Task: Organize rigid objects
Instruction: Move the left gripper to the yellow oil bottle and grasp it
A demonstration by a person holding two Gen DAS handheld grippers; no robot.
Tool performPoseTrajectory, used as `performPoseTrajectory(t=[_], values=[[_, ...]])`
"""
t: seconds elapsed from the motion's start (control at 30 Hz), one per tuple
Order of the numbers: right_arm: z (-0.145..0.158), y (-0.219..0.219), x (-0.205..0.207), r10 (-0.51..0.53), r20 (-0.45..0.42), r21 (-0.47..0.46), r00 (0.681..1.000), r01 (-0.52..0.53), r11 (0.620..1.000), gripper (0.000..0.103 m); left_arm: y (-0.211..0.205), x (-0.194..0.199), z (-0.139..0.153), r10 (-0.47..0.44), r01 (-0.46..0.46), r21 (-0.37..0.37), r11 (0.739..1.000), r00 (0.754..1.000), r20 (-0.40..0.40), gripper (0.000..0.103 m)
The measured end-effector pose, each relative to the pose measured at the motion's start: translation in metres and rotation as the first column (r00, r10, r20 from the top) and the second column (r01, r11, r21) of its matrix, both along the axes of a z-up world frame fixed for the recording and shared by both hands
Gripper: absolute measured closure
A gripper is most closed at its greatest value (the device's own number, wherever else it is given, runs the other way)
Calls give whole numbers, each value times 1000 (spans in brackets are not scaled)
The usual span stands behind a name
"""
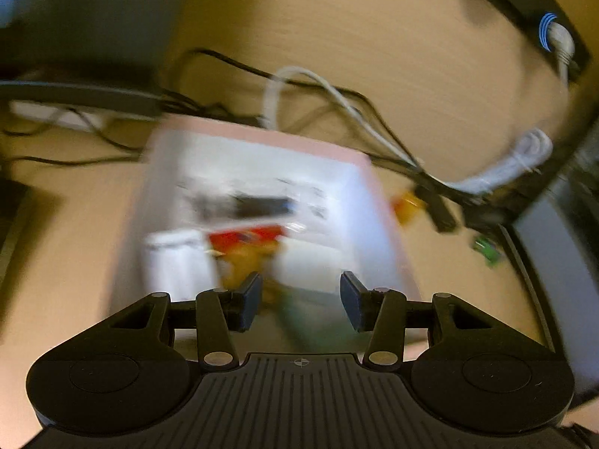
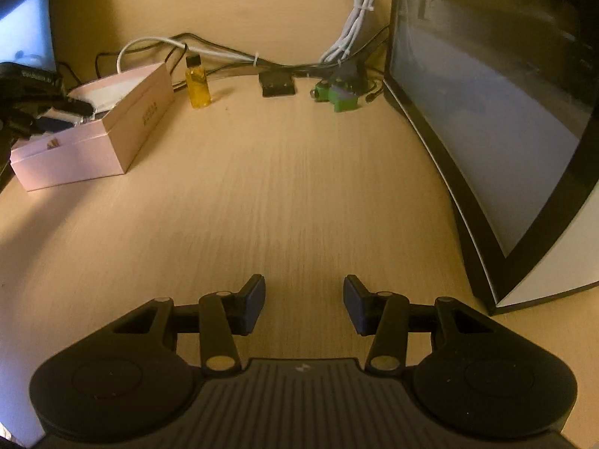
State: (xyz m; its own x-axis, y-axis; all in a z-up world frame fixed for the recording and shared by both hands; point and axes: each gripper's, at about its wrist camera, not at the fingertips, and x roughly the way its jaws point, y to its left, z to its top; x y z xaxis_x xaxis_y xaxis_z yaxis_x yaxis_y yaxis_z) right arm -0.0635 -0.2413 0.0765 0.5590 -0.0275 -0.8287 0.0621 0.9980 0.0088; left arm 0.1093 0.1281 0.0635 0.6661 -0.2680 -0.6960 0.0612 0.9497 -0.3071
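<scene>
I hover my left gripper [image 1: 299, 301], fingers spread, over the pink box [image 1: 262, 202]; my right gripper [image 2: 304, 305], also spread, waits with the yellow bottle [image 2: 198, 88] at eleven o'clock, likely next.

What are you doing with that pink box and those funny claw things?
Someone is tidying small things on a wooden desk with two hand-held grippers. The left gripper hovers open over the open pink box, which already holds some items; the blur hides what they are. The right gripper is open and empty. A small yellow bottle and a green part sit outside the box.
</scene>
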Motion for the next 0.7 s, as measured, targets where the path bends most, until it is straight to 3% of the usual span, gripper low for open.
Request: performPoseTrajectory(t=[0.13,0.23,0.33,0.43,0.5,0.57,0.7], values=[[-1,2,1,-4,14,14,1000,4,1000,48,10,-9,18,22,-23,17,1000,998,53,53],[-1,3,1,-19,22,42,1000,18,999,39,-10,-17,37,-64,54,78,996,989,135,53],[1,-2,2,-95,18,121,995,92,988,33,-48,-25,51,-173,147,129,981,959,223,52],[3,-7,8,-102,-10,191,995,102,976,28,-96,-26,54,-223,183,155,971,928,298,52],[3,-9,11,-74,-21,201,997,77,977,28,-125,-22,47,-202,161,151,975,923,326,52],[2,-4,12,-1,-23,146,1000,5,989,28,-157,-11,34,-157,109,158,981,929,336,51],[1,7,5,122,-7,64,993,-121,991,28,-207,22,6,-13,-62,250,966,957,288,50]])
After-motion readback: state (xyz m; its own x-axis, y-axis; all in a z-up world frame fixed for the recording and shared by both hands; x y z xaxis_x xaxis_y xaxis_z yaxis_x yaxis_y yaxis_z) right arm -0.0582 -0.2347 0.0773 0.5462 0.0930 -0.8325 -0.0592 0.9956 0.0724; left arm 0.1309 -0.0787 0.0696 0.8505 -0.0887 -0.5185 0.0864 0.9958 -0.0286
